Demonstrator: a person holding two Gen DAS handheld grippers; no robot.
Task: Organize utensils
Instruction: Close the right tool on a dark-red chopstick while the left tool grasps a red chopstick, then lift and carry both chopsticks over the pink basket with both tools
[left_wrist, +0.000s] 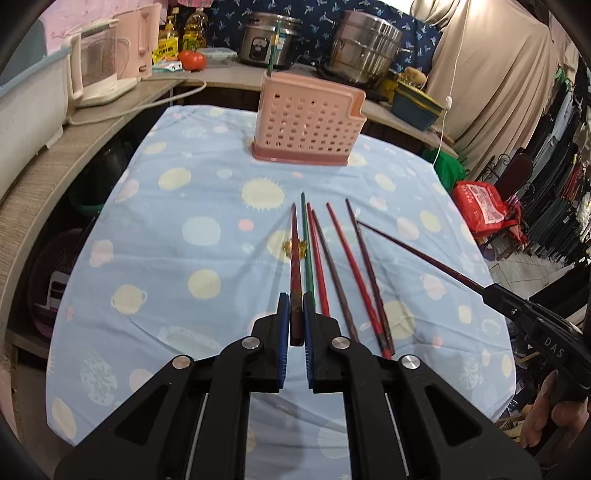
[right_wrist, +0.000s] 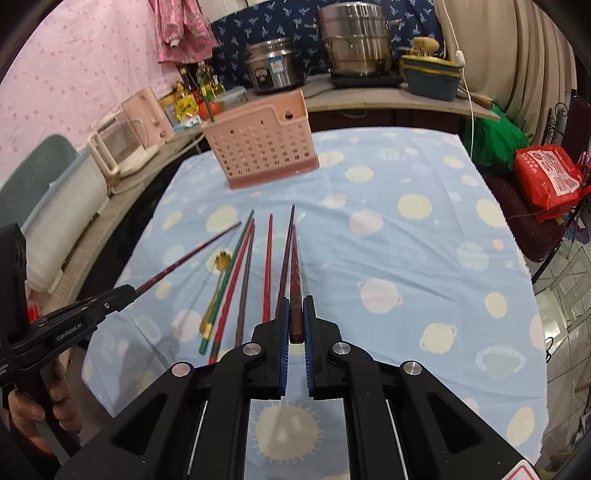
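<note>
I am holding one dark red chopstick (left_wrist: 295, 258) clamped in each gripper (left_wrist: 294, 317), both pointing lengthwise toward the pink holder (left_wrist: 306, 122) ahead.

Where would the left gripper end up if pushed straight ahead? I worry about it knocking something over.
Probably at the pink holder. The left gripper, shut on a chopstick, points along the cloth toward it; depth is unclear, and the chopstick tip would arrive first.

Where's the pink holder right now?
The pink holder stands upright at the table's far end, beyond the chopsticks, in front of the counter with the rice cooker. One green chopstick stands in it.
</note>
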